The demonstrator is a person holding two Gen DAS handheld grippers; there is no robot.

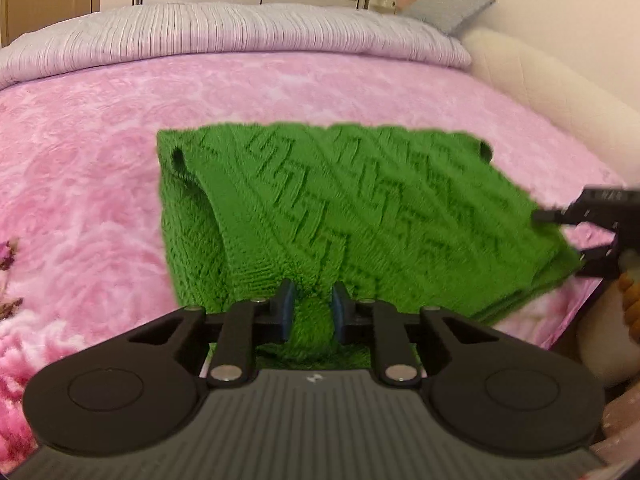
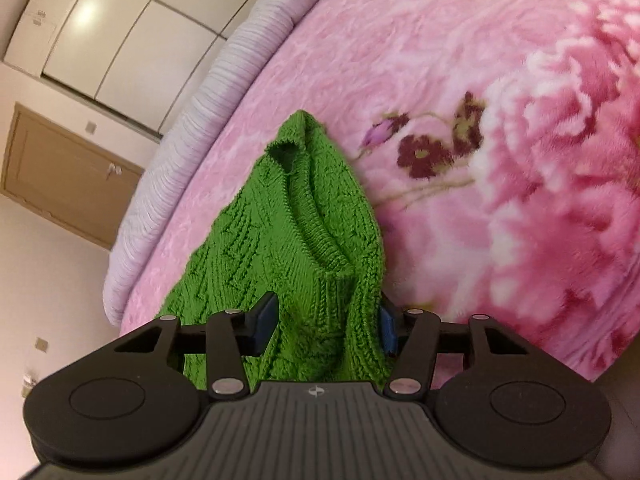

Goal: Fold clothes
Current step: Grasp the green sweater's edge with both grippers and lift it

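In the left wrist view, the green cable-knit wool sweater [image 1: 320, 208] is seen on the pink floral fleece blanket [image 1: 80, 184], its near edge pinched by the left gripper [image 1: 312, 312]. In the right wrist view, thick knit is clamped by the right gripper [image 2: 326, 324]; bulky layers could slip out under uneven pulling.

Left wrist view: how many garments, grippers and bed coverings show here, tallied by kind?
Green knitted sweaters: 1, the green sweater, pinched by both grippers.
Grippers: 2, the left gripper and the right gripper at the sweater's right edge.
Bed coverings: 2, the pink floral blanket and the lilac duvet.
Total: 5.
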